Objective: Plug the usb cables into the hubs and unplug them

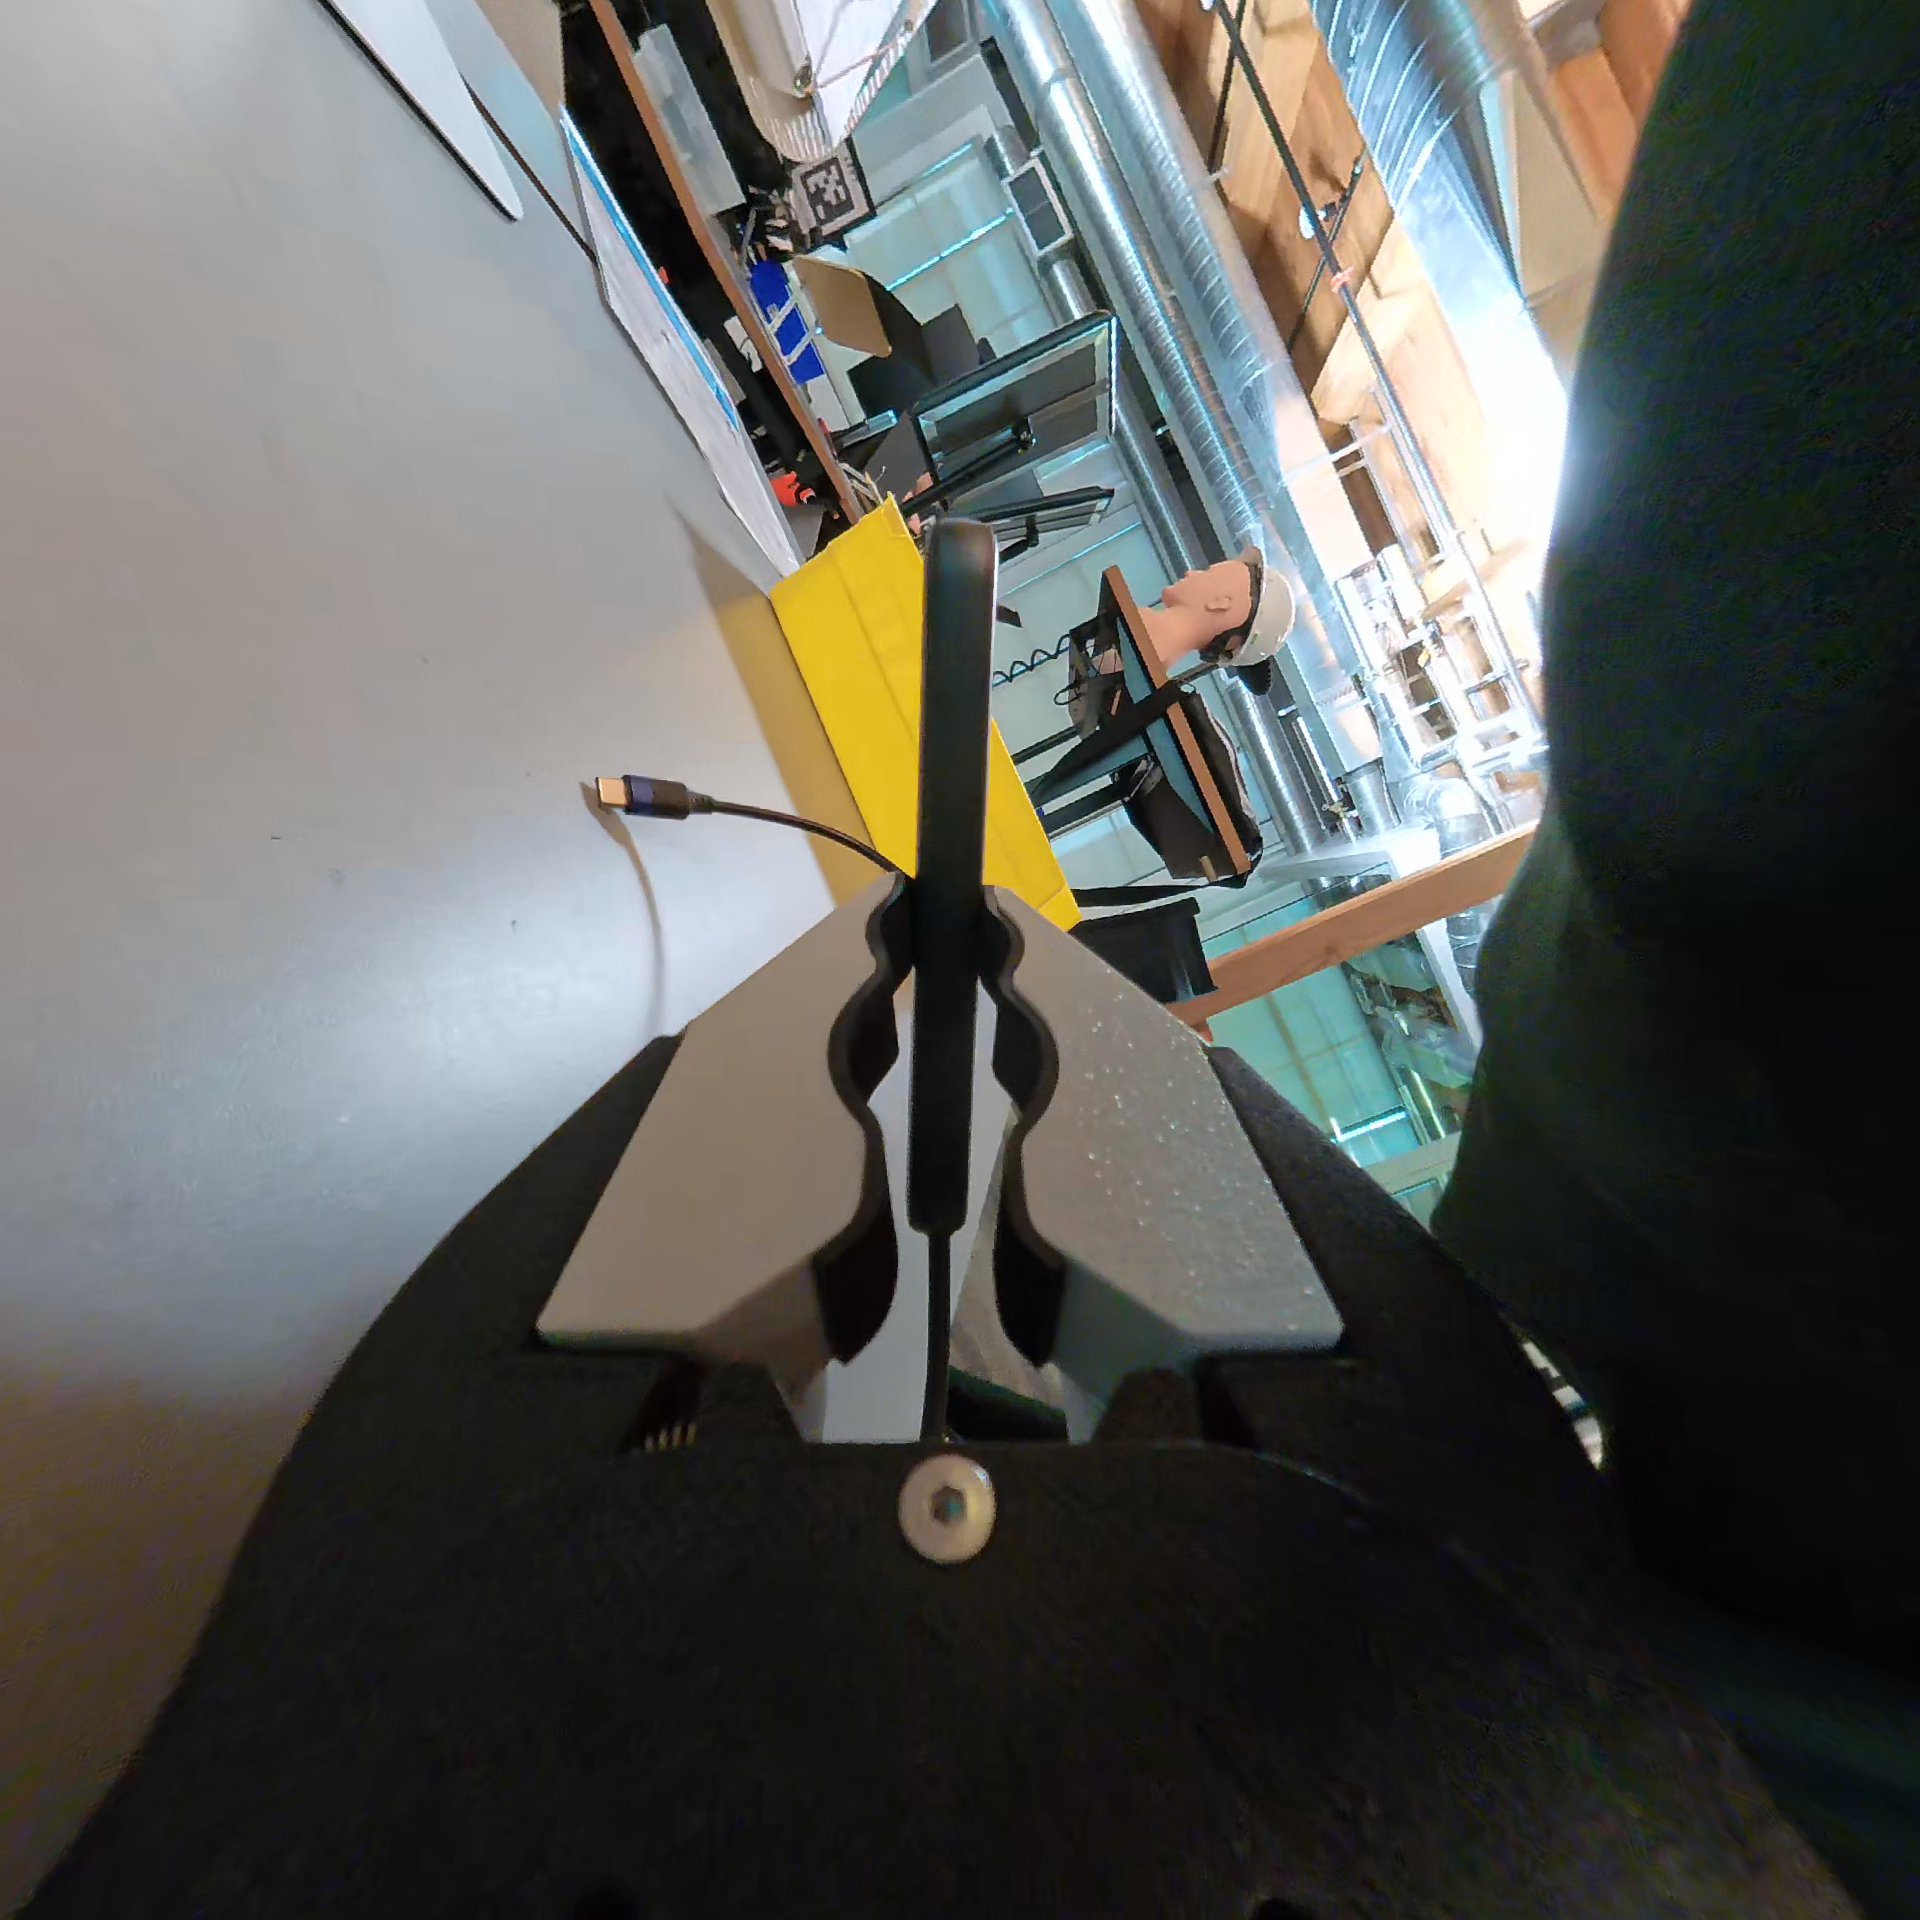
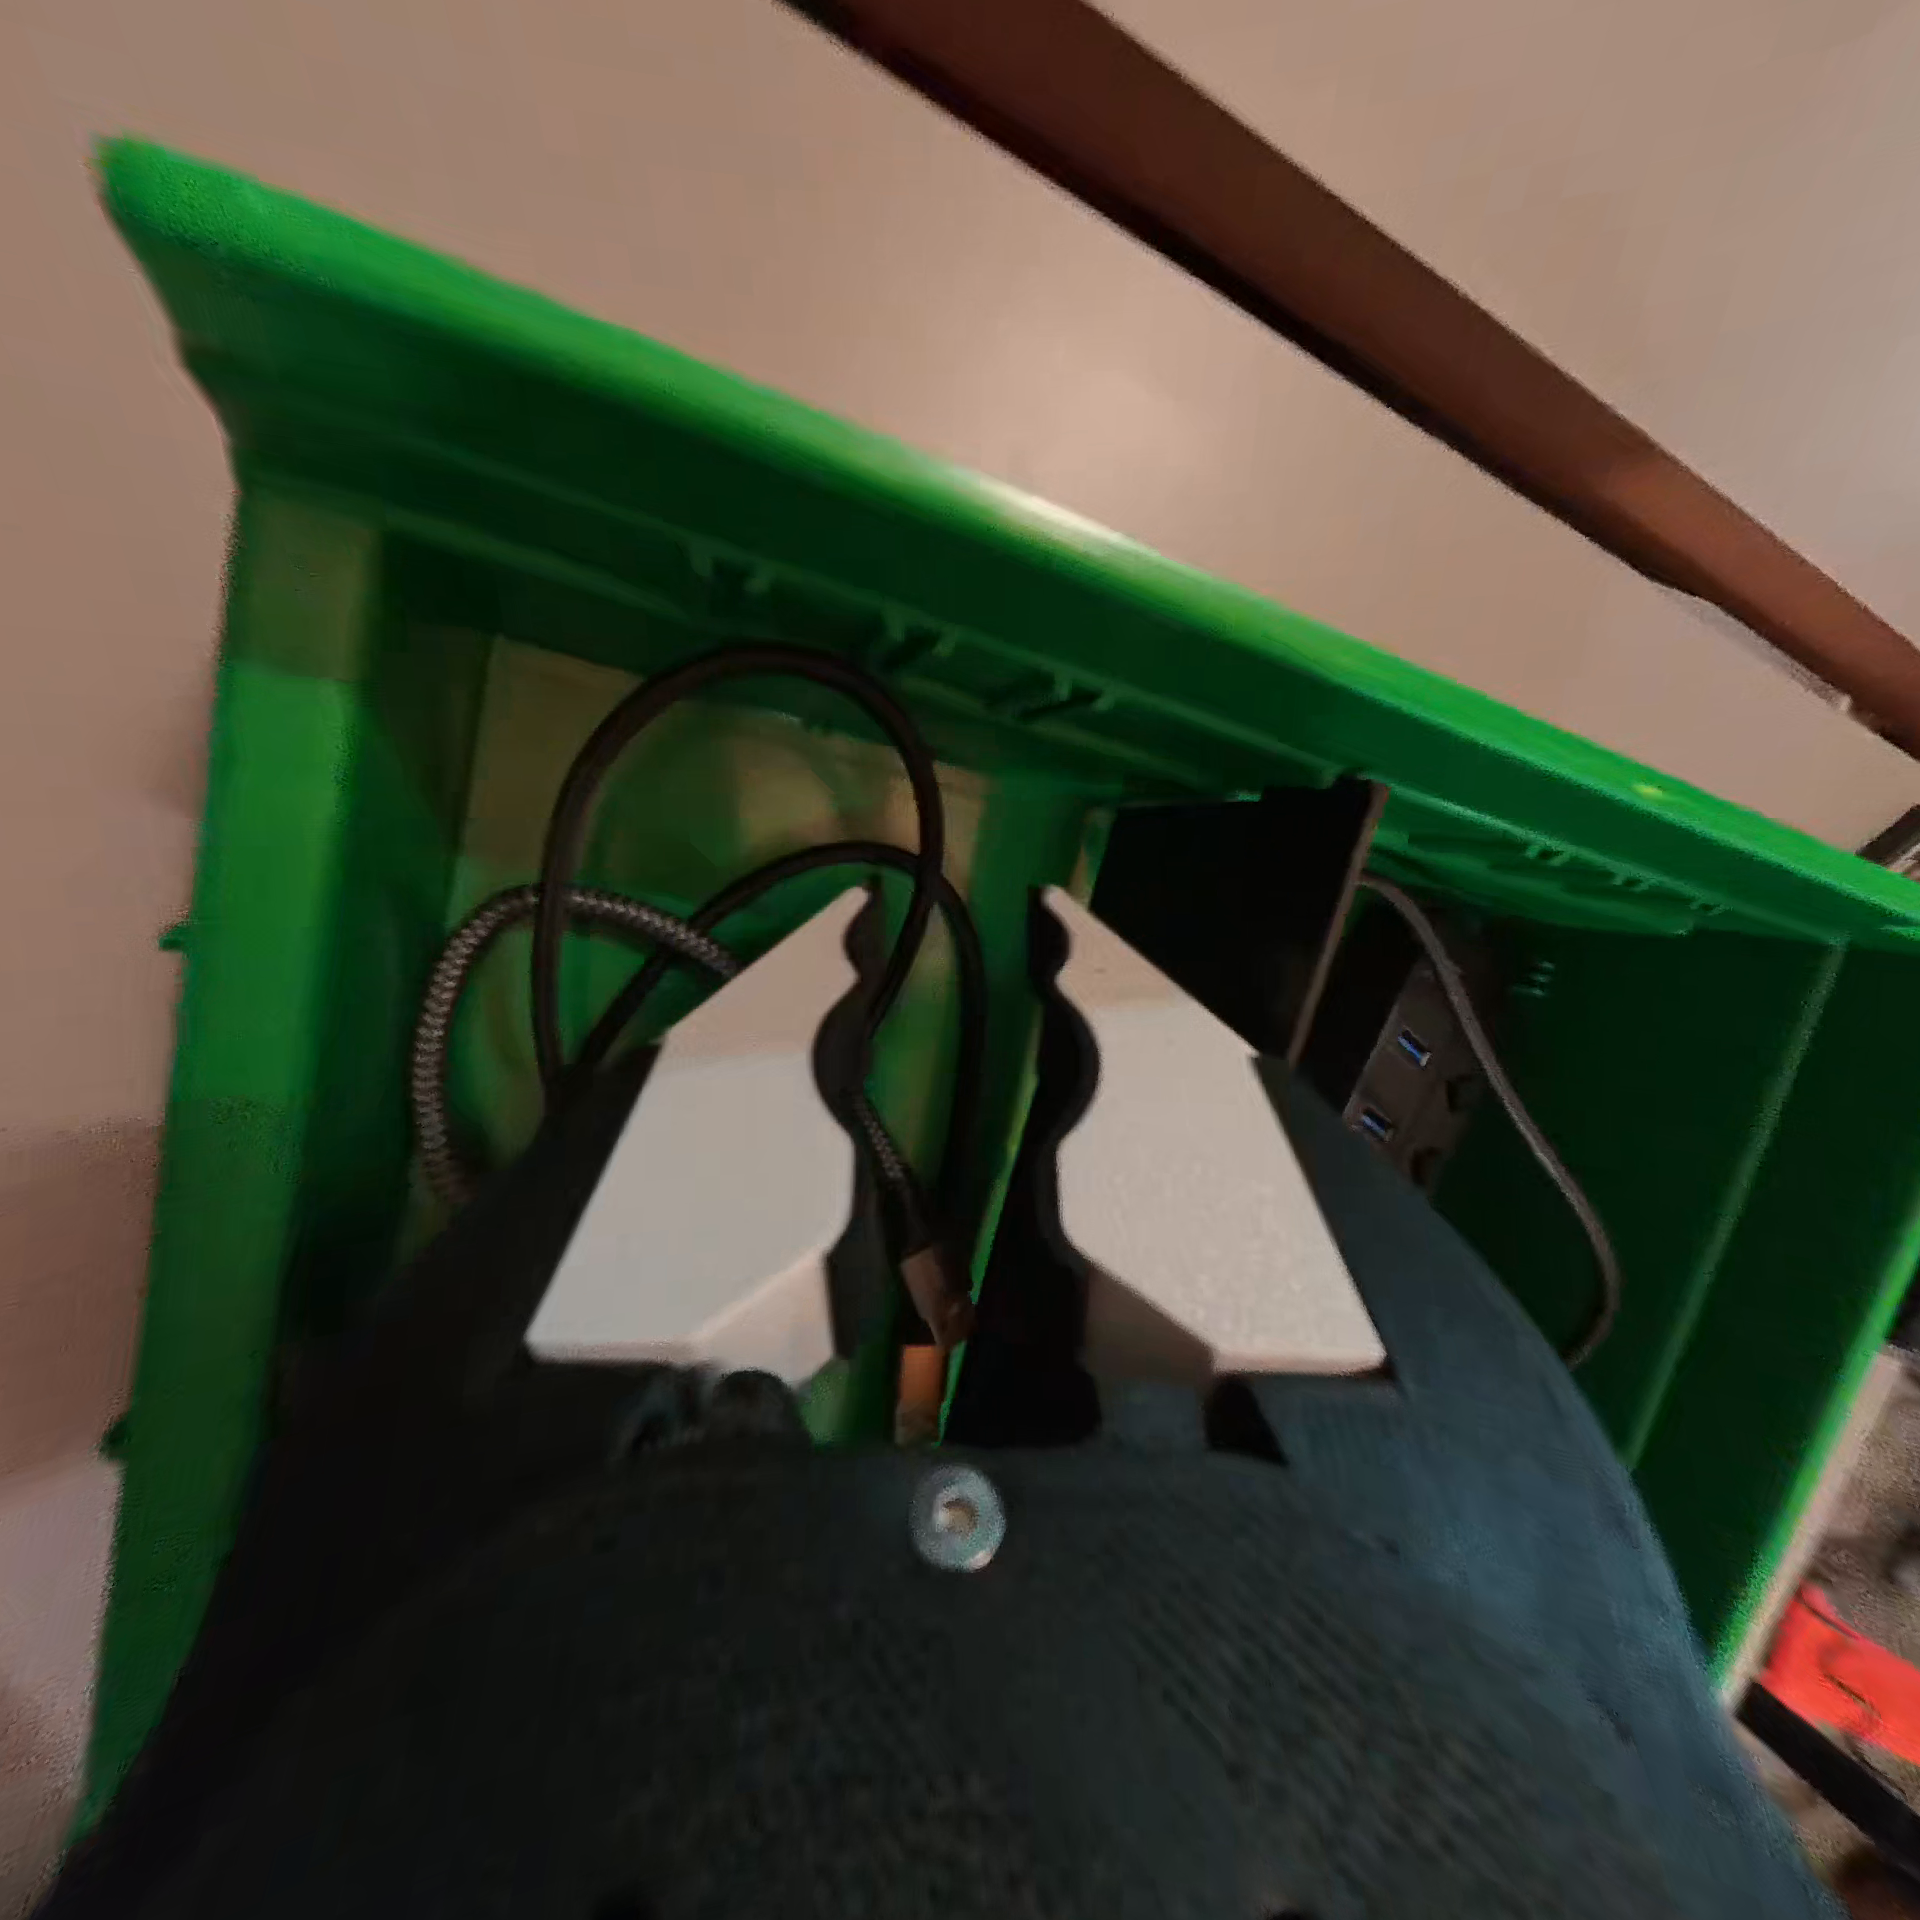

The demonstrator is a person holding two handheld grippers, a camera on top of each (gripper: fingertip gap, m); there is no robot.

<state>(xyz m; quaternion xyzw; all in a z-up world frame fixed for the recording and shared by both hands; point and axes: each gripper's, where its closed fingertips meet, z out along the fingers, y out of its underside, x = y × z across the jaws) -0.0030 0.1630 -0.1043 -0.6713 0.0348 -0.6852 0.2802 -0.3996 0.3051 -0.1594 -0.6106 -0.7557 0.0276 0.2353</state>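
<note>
The black usb hub (image 1: pixel 951 831) is clamped edge-on between the 2 grey fingers (image 1: pixel 727 1122) of the left hand-held gripper (image 1: pixel 951 914), its rounded end sticking out past the fingertips and its thin lead (image 1: pixel 935 1340) running back between the jaws toward the gripper body. A black usb cable (image 1: pixel 790 826) curves out from behind the left fingertip and ends in a plug (image 1: pixel 642 796) with a blue-banded shell and a metal tip, lying on the grey counter (image 1: pixel 260 727). Just beyond the hub a yellow sheet (image 1: pixel 862 665) sits at the counter's far edge, and a dark sleeve (image 1: pixel 1714 831) fills the right side of the left wrist view.

The right hand-held gripper (image 2: pixel 951 914) is open, its jaws standing apart over a green bin (image 2: pixel 727 436) with nothing pinched between them. Inside the bin's left compartment several cables lie looped: a grey braided cable (image 2: pixel 457 997), and black cables (image 2: pixel 748 665) arching above it. 1 braided end with a metallic connector (image 2: pixel 935 1288) shows in the gap between the fingers; this view is blurred, so whether it touches a finger I cannot tell. In the right compartment, beyond a black divider (image 2: pixel 1226 894), a second black hub (image 2: pixel 1392 1081) with 2 blue ports stands against the wall, its grey lead (image 2: pixel 1558 1174) hanging in a loop
</note>
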